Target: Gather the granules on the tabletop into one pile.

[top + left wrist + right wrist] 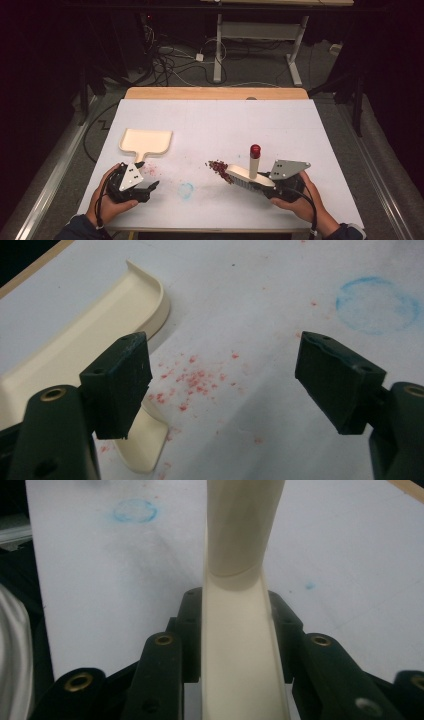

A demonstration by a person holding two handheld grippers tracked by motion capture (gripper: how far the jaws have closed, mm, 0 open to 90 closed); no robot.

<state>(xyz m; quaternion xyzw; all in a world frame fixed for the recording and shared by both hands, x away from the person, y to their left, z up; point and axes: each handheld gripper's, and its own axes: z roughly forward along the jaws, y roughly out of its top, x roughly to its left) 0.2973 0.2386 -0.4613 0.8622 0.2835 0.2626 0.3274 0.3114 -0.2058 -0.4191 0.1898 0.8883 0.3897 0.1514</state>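
While the right gripper [272, 184] clamps a cream brush [248, 175] with a red-tipped handle, the left gripper [220, 385] gapes beside the dustpan [95, 335], whose near view reveals red specks [192, 382].

Smooth cream plastic dustpan [75, 345] and brush [240, 645]; matt white tabletop [225, 125].

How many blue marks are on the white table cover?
2: a blue ring between the hands near the front edge, and a small blue speck seen beside the brush. Fainter ones may go unseen.
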